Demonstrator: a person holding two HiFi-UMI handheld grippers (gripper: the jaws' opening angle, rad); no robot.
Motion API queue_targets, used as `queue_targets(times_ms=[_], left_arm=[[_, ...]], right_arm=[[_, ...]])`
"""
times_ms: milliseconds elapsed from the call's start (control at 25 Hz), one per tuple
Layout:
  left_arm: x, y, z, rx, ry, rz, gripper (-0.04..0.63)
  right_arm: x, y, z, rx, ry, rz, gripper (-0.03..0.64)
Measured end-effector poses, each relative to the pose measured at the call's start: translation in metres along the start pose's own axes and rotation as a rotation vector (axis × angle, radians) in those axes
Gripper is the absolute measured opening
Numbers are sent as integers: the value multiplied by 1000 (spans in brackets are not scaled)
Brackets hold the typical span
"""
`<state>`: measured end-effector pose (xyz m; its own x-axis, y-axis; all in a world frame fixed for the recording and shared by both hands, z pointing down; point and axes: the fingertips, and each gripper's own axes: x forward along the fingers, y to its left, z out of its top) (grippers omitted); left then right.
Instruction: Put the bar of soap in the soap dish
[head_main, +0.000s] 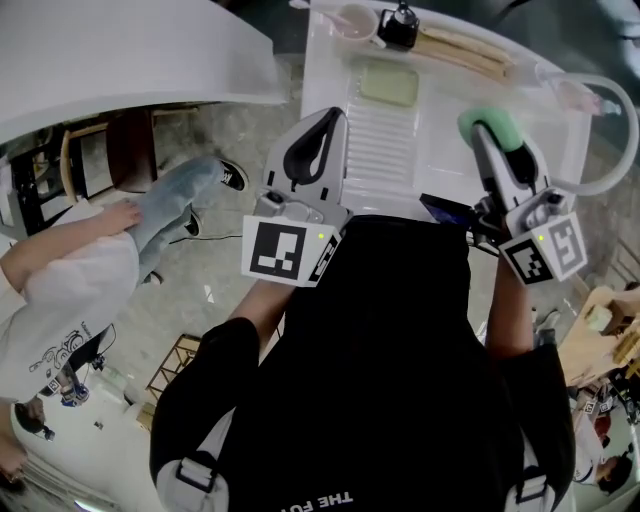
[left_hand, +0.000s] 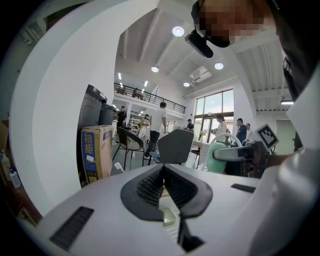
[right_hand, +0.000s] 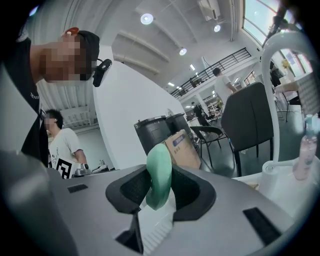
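A mint-green bar of soap (head_main: 508, 130) stands on edge between the jaws of my right gripper (head_main: 488, 138), which is shut on it above the right part of the white sink top (head_main: 440, 150). The right gripper view shows the soap (right_hand: 160, 167) clamped between the black pads (right_hand: 187, 190). A pale green soap dish (head_main: 388, 82) lies flat at the far end of the ribbed drainboard (head_main: 378, 145), ahead and left of the soap. My left gripper (head_main: 328, 122) hovers over the sink's left edge, jaws shut and empty (left_hand: 162, 175).
At the back of the sink top are a pink bowl (head_main: 352, 20), a black item (head_main: 400, 26) and wooden sticks (head_main: 462, 50). A white curved faucet pipe (head_main: 612, 140) and a pink bottle (head_main: 578, 95) stand at the right. A seated person (head_main: 70, 270) is on the left.
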<state>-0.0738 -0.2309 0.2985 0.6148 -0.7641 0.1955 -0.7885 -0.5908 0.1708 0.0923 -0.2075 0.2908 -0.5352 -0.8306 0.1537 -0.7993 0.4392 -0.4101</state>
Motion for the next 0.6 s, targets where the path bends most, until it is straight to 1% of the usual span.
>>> queue_targets(times_ms=[160, 520, 600], left_arm=[[6, 5, -5, -19, 13, 7, 3], [22, 19, -16, -39, 42, 13, 3], [25, 22, -22, -51, 59, 11, 3]], right_arm=[[11, -3, -7, -1, 27, 8, 127], [27, -16, -21, 33, 68, -4, 127], [33, -18, -25, 38, 78, -5, 127]])
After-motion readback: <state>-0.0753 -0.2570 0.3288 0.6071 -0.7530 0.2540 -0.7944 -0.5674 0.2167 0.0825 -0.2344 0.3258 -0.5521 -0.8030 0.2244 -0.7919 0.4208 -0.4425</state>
